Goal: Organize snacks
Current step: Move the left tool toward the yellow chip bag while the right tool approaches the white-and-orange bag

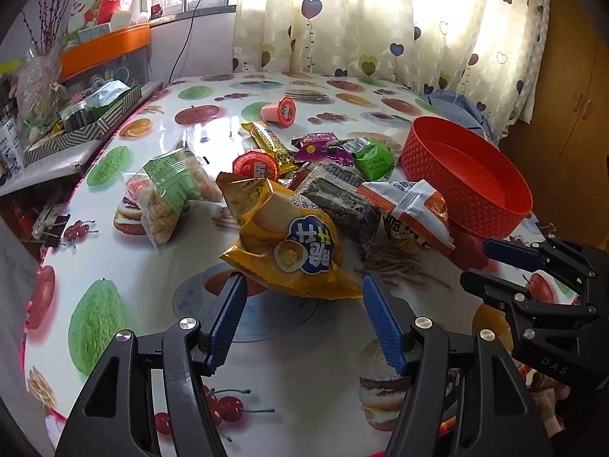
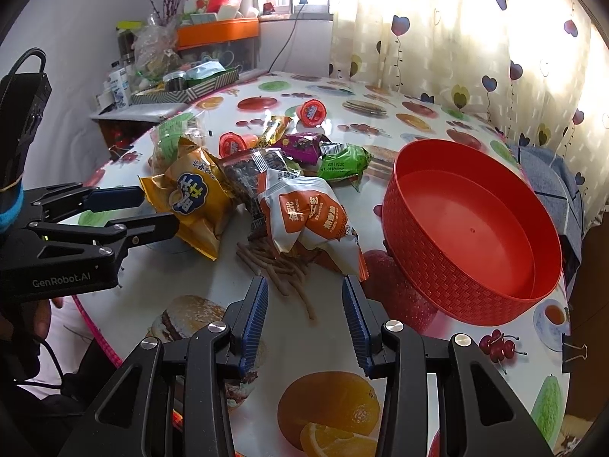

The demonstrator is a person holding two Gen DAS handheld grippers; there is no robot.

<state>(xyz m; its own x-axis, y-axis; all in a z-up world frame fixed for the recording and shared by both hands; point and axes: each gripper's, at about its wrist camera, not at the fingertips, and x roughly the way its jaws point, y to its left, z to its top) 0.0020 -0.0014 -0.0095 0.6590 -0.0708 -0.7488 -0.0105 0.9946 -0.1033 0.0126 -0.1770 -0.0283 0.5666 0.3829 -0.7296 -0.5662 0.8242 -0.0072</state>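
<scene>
We hold both tools wide: the left tool (image 1: 300,285) ahead of the yellow bag (image 1: 289,240), the right tool (image 2: 304,285) facing the orange packet (image 2: 308,217), red basket (image 2: 456,278) alongside for dropping.

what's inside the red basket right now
Nothing visible: the red basket shows only its bare floor, with every snack outside it on the table. The strip behind its near wall is hidden.

This is a lived-in home room. A round table (image 1: 114,266) under a glossy fruit-and-burger print oilcloth fills the middle; cream curtains with heart-shaped balloons (image 1: 361,19) hang across the top before a bright window. At upper left a side shelf holds an orange-lidded plastic storage box (image 1: 110,49) and a striped cardboard tray of oddments (image 1: 87,129); wooden cupboard doors (image 1: 574,106) stand at right.
</scene>
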